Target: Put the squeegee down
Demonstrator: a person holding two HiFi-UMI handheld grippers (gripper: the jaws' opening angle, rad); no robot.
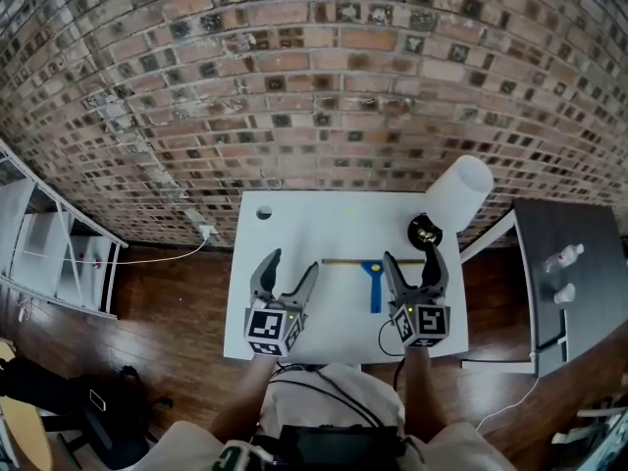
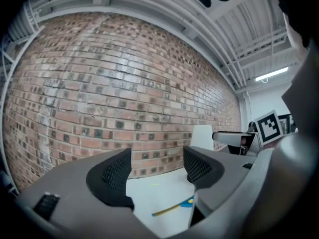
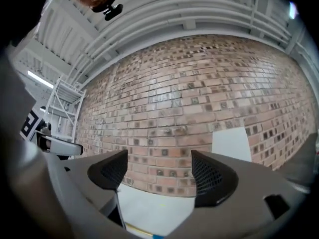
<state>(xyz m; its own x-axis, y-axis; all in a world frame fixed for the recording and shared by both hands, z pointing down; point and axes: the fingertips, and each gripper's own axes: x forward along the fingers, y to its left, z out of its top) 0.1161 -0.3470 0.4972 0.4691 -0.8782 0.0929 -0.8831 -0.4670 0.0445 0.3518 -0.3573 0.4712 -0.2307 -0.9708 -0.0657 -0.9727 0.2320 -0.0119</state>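
Note:
The squeegee [image 1: 374,275] lies flat on the white table [image 1: 294,226], its blue handle pointing toward me and its thin yellow-edged blade across the top. In the left gripper view the squeegee [image 2: 175,207] shows low between the jaws, far off. My right gripper [image 1: 412,266] hovers just right of the handle, held level, open, nothing between its fingers. My left gripper [image 1: 289,269] hangs over the table's left half, open and empty, apart from the squeegee. Both face the brick wall.
A white lamp [image 1: 454,196] with a dark base stands at the table's back right corner. A small dark disc [image 1: 264,213] sits at the back left. A dark side table [image 1: 569,273] holds small bottles at right; white shelving [image 1: 59,253] stands at left.

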